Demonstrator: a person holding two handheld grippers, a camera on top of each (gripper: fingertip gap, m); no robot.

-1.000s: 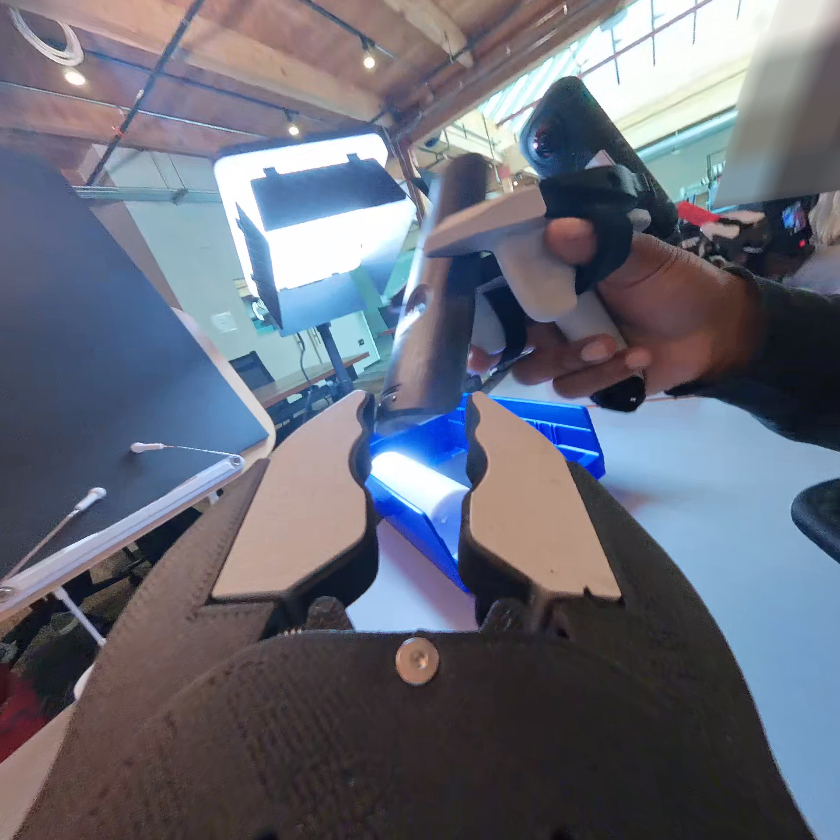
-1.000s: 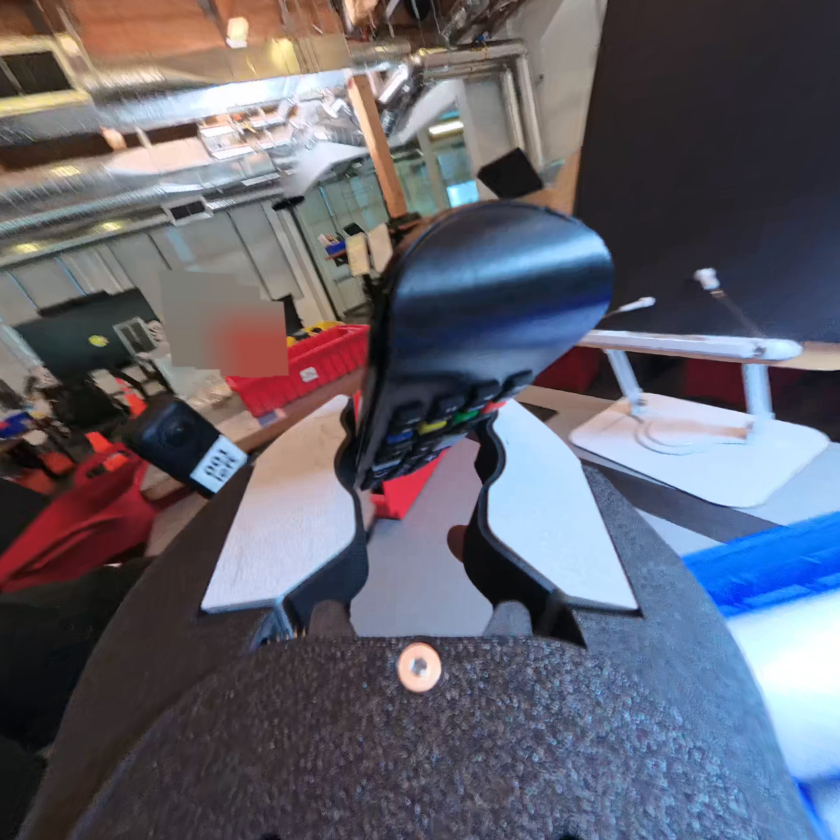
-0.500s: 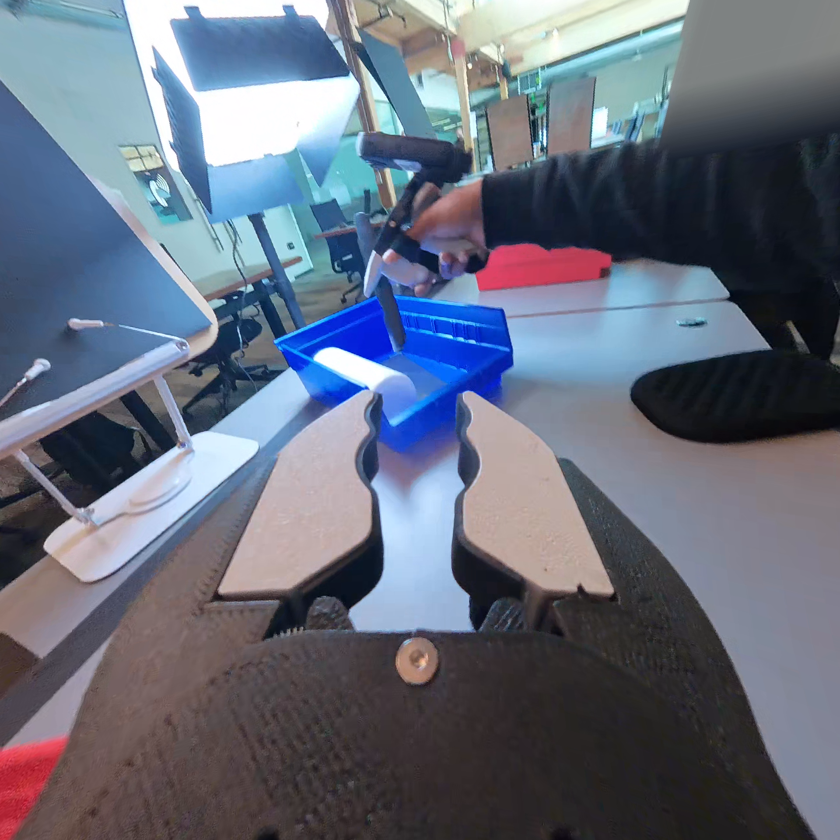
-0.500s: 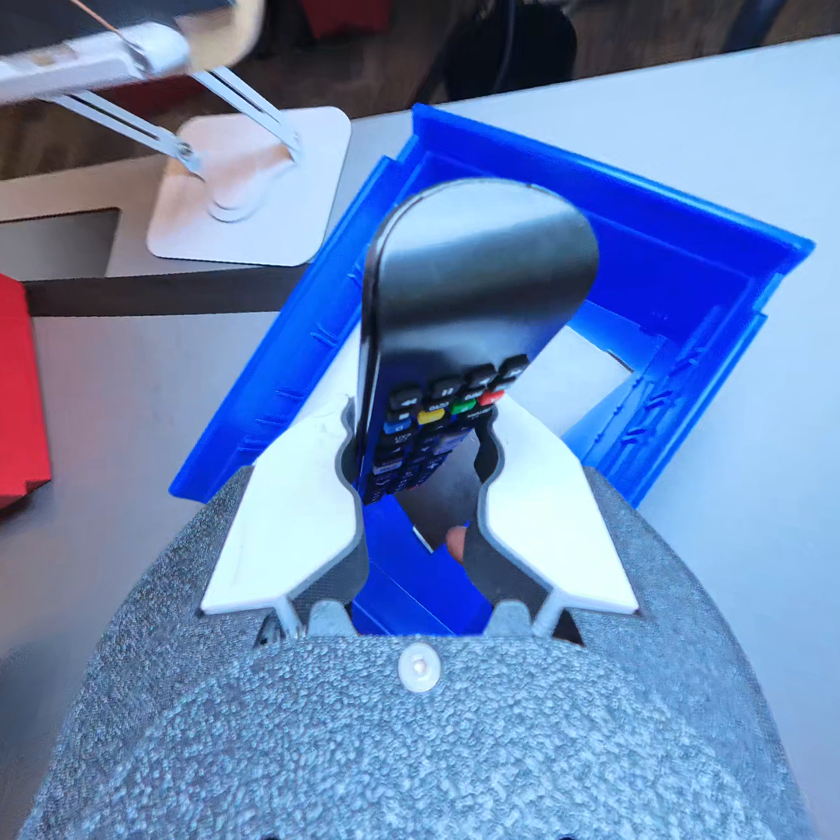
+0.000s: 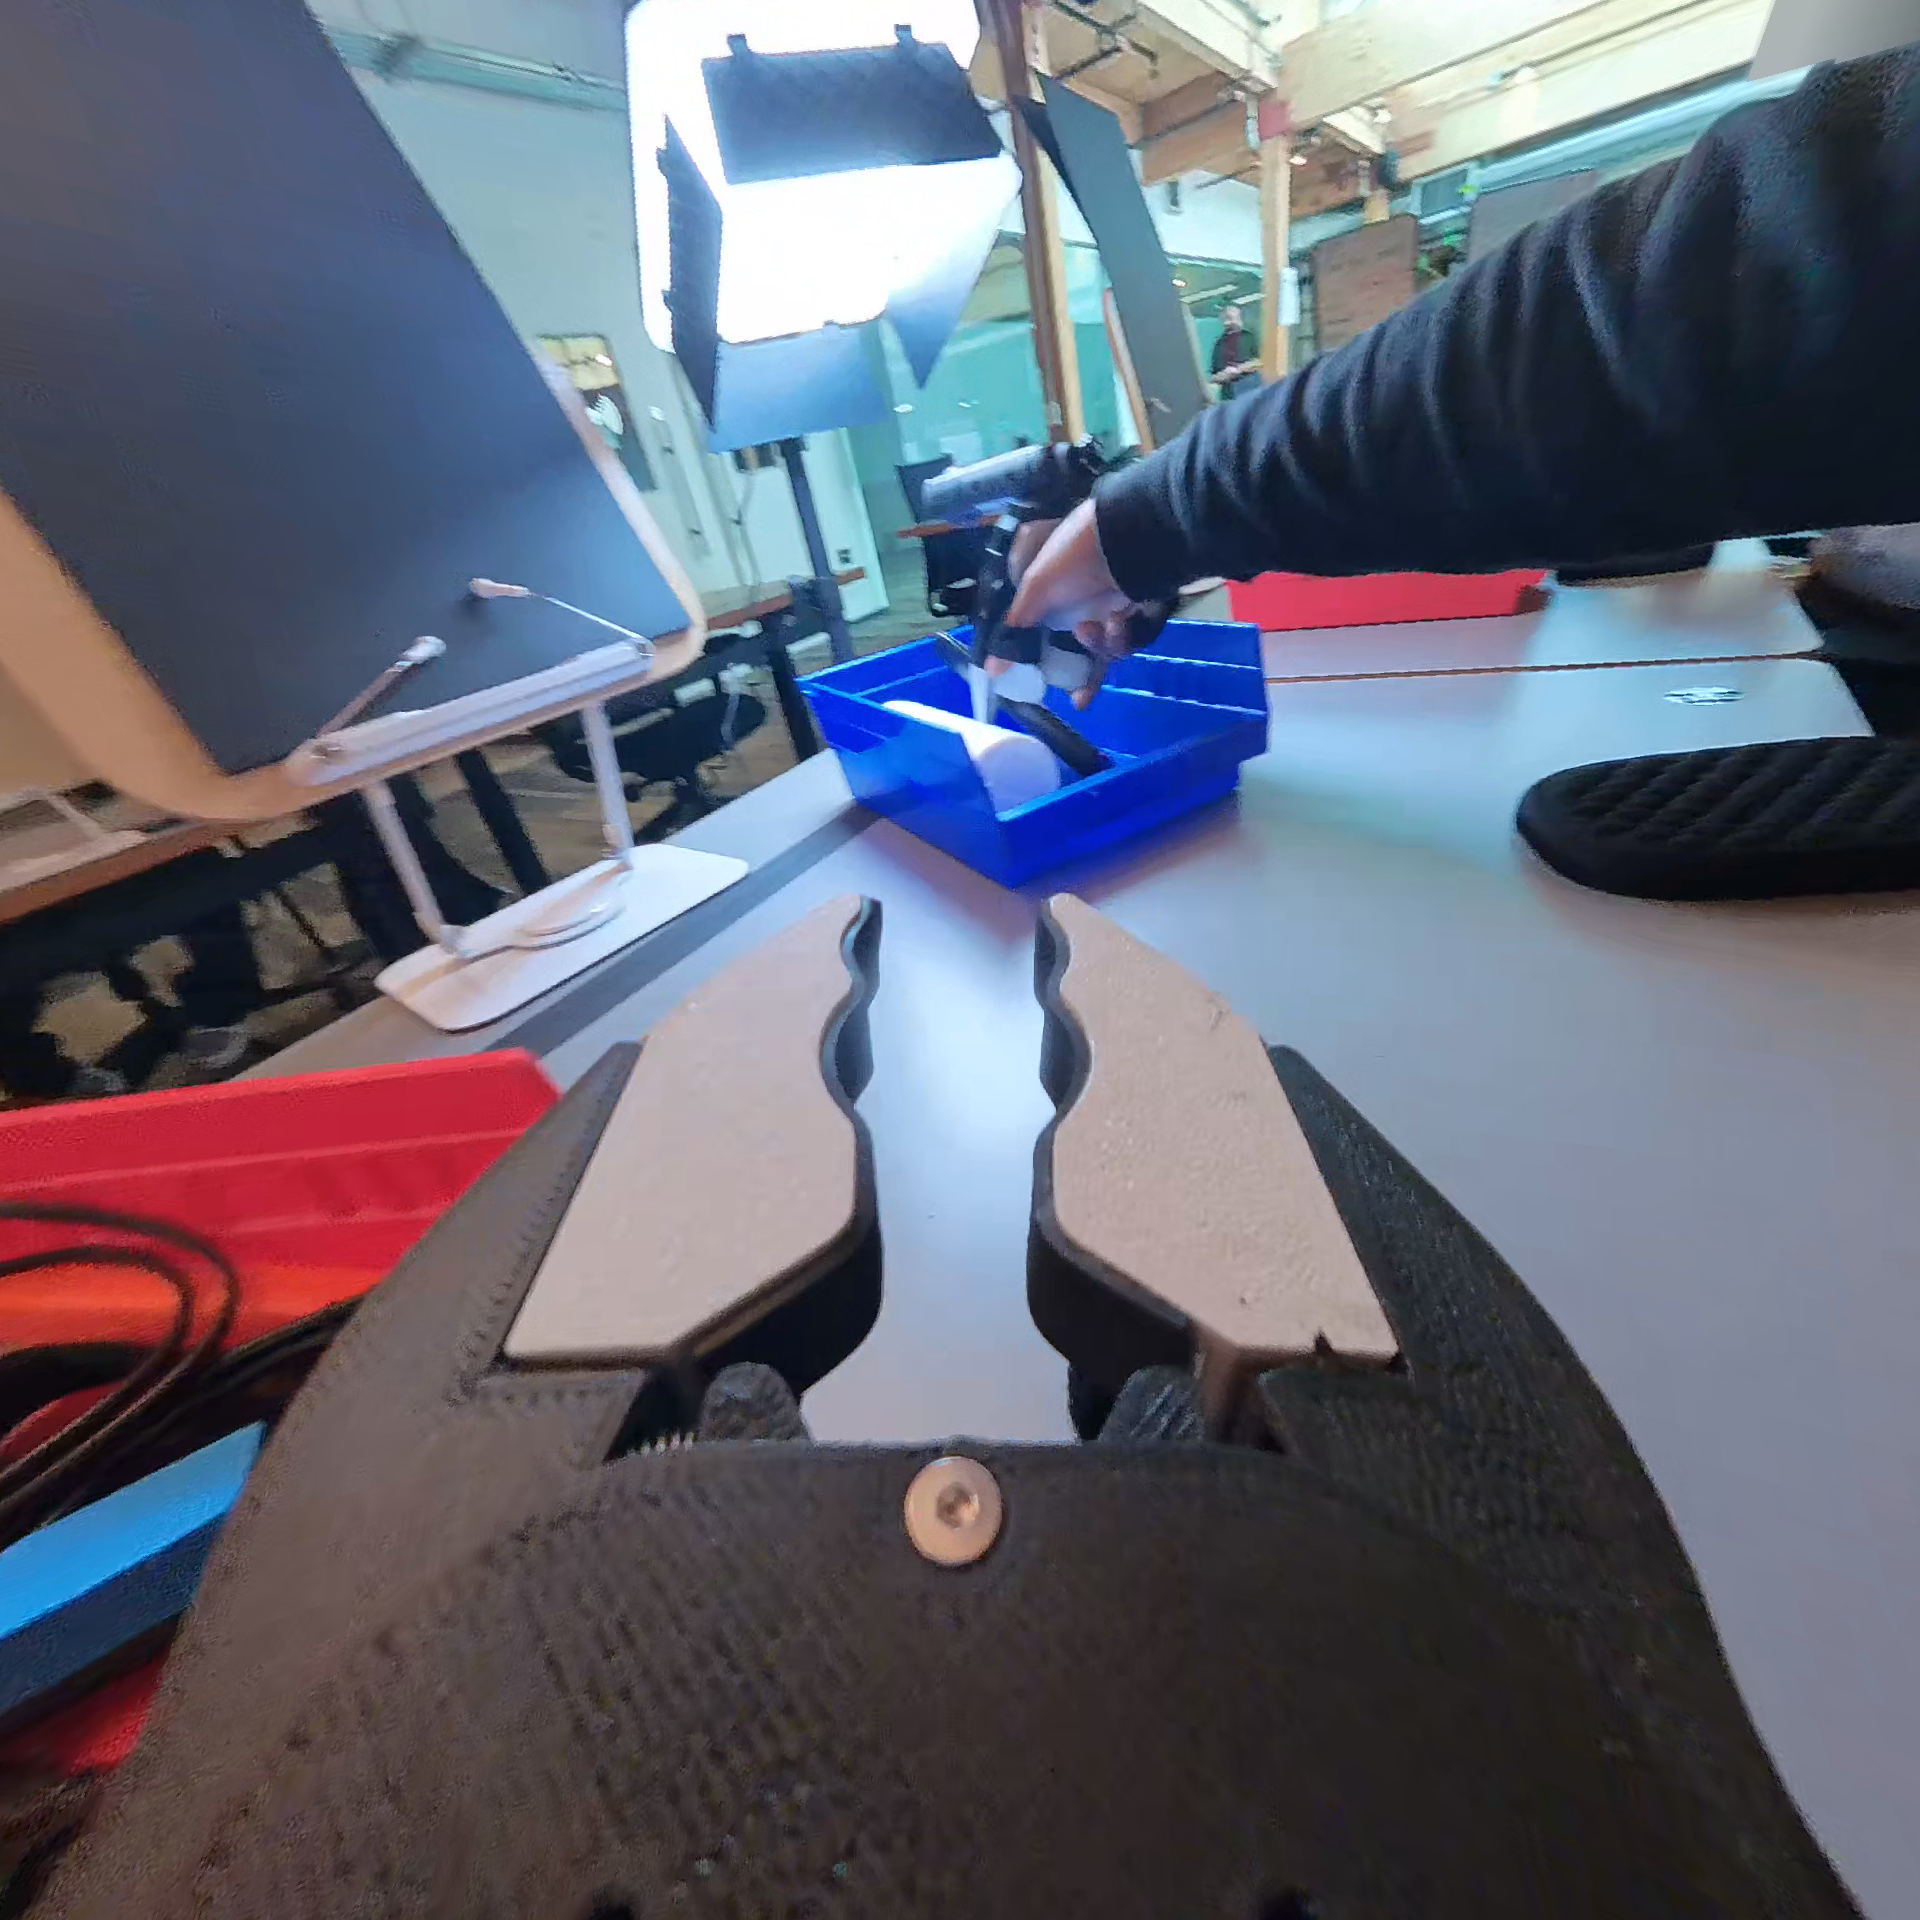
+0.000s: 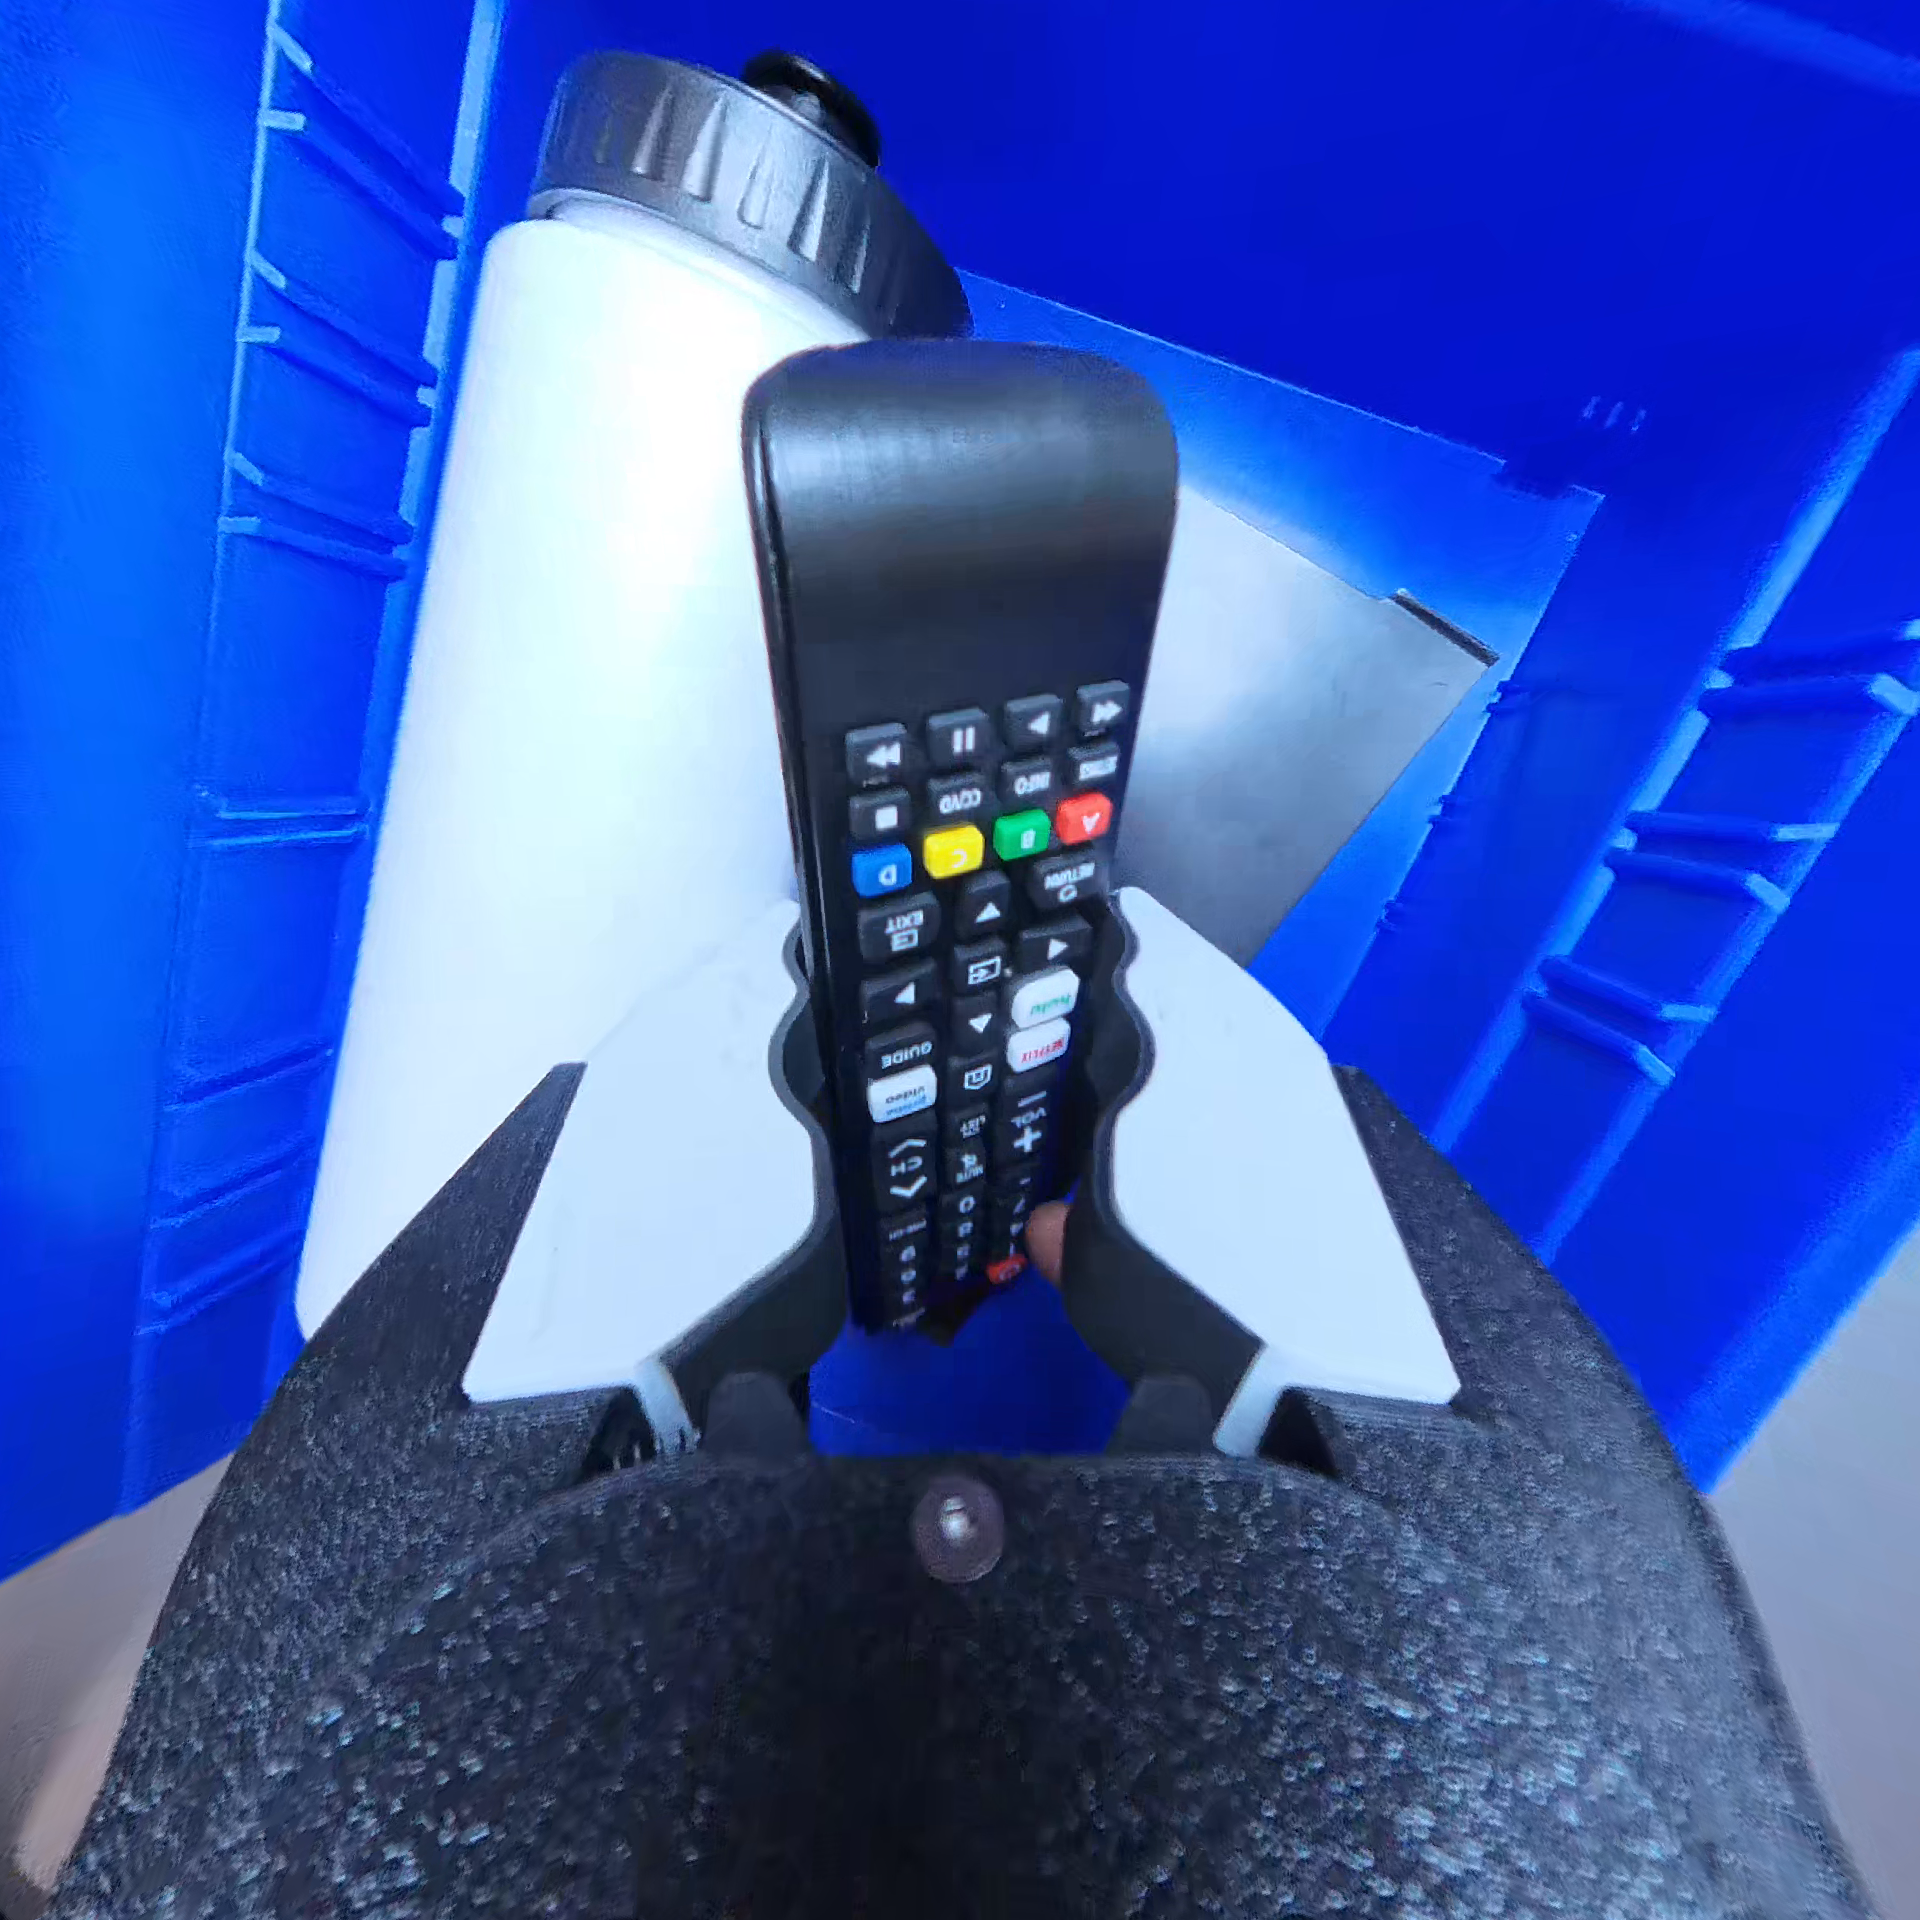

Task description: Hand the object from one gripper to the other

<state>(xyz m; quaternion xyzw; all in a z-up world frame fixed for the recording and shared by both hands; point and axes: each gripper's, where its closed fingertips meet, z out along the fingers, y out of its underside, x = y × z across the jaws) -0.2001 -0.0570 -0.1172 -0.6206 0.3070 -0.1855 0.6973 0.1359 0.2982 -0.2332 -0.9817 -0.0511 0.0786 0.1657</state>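
Two grippers, one load: right gripper (image 6: 961, 1039) clamped on remote (image 6: 961, 790), lowering it nose-first into blue bin (image 6: 1714, 727) beside white bottle (image 6: 561, 675), likely to set down. Left gripper (image 5: 956, 997) parted, empty, well back over table (image 5: 1507, 1091).

black remote (image 6: 961, 790) with printed button legends, coloured keys lettered

light: bright studio panel (image 5: 831, 208) on stand, top centre
ceiling: exposed wood beams (image 5: 1226, 62), upper right
table: grey top (image 5: 1455, 1091), centre right
board: dark slanted panel (image 5: 260, 364), upper left
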